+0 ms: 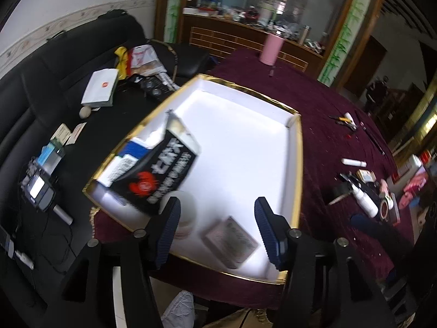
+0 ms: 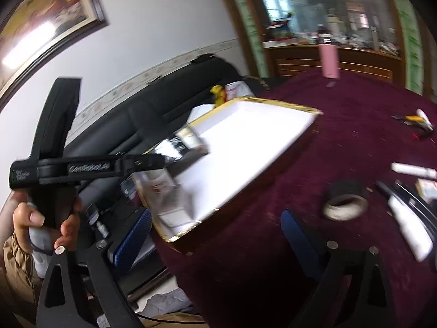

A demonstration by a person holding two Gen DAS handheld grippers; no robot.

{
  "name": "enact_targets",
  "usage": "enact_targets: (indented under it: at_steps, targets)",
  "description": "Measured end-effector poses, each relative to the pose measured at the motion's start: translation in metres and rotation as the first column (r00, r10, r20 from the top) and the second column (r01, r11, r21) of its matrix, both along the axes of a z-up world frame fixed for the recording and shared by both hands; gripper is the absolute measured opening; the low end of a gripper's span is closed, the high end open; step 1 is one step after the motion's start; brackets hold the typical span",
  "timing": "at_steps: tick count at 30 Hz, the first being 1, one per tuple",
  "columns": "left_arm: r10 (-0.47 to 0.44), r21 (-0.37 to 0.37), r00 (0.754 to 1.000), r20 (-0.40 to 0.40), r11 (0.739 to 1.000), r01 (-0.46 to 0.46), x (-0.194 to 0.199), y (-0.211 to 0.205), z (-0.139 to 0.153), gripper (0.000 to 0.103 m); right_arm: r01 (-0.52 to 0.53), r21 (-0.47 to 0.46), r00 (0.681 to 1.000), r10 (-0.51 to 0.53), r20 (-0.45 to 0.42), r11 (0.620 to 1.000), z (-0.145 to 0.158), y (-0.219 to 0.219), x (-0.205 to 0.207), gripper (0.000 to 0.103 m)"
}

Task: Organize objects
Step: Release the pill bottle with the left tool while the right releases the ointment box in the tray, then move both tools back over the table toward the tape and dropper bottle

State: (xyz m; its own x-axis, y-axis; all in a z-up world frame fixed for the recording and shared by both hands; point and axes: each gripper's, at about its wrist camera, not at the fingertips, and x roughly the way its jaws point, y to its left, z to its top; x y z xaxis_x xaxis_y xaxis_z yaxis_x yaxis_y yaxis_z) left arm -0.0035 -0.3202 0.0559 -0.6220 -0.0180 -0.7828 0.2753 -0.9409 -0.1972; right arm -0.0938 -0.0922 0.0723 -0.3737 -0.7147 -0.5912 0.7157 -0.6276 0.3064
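Observation:
A white tray with a gold rim (image 1: 296, 147) lies on the dark red tablecloth; it also shows in the right wrist view (image 2: 273, 147). In it lie a black box with a red crab logo (image 1: 161, 175), a blue and white box (image 1: 125, 164), a white jar (image 1: 184, 213) and a small grey packet (image 1: 232, 240). My left gripper (image 1: 217, 229) is open and empty, just above the tray's near end. My right gripper (image 2: 215, 240) is open and empty over the table's near edge, beside the tray. A tape roll (image 2: 345, 202) lies to its right.
A pink bottle (image 1: 269, 49) stands at the table's far end. Small tools and white tubes (image 1: 355, 162) lie on the table's right side. A black sofa (image 1: 54, 63) on the left holds a white box (image 1: 101, 87) and electronics. A cluttered wooden cabinet stands behind.

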Motion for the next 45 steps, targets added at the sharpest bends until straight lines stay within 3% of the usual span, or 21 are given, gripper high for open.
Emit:
enact_targets:
  at_steps: [13, 21, 24, 27, 32, 35, 39, 45]
  targets:
    - [-0.179, 0.032, 0.984, -0.010, 0.983, 0.180, -0.023, 0.072, 0.003, 0.066, 0.250, 0.028, 0.968, -0.250, -0.003, 0.968, -0.016, 0.089, -0.014, 0.103]
    - [-0.325, -0.005, 0.945, 0.032, 0.946, 0.325, -0.045, 0.136, -0.006, 0.066, 0.370, 0.055, 0.929, -0.370, -0.002, 0.927, -0.029, 0.130, -0.028, 0.103]
    - [-0.369, -0.063, 0.929, 0.024, 0.927, 0.369, -0.062, 0.157, -0.009, 0.066, 0.393, 0.045, 0.919, -0.393, 0.003, 0.919, -0.029, 0.139, -0.031, 0.103]
    - [-0.380, -0.123, 0.922, 0.070, 0.914, 0.386, -0.088, 0.173, -0.021, 0.066, 0.395, 0.037, 0.918, -0.396, 0.018, 0.918, -0.030, 0.142, -0.029, 0.103]
    - [-0.382, -0.158, 0.915, 0.132, 0.903, 0.400, -0.116, 0.184, -0.046, 0.066, 0.383, 0.041, 0.923, -0.384, 0.008, 0.923, -0.028, 0.142, -0.025, 0.103]
    - [-0.380, -0.180, 0.915, 0.138, 0.898, 0.400, -0.123, 0.187, -0.056, 0.056, 0.395, 0.044, 0.918, -0.396, 0.016, 0.918, -0.027, 0.147, -0.027, 0.103]
    - [-0.377, -0.140, 0.912, 0.162, 0.906, 0.399, -0.131, 0.183, -0.065, 0.016, 0.408, 0.053, 0.911, -0.410, 0.035, 0.911, -0.025, 0.156, -0.035, 0.103]
    - [-0.371, -0.096, 0.915, 0.159, 0.917, 0.388, -0.121, 0.176, -0.062, 0.010, 0.357, 0.115, 0.932, -0.362, 0.025, 0.927, -0.017, 0.157, -0.062, 0.102]
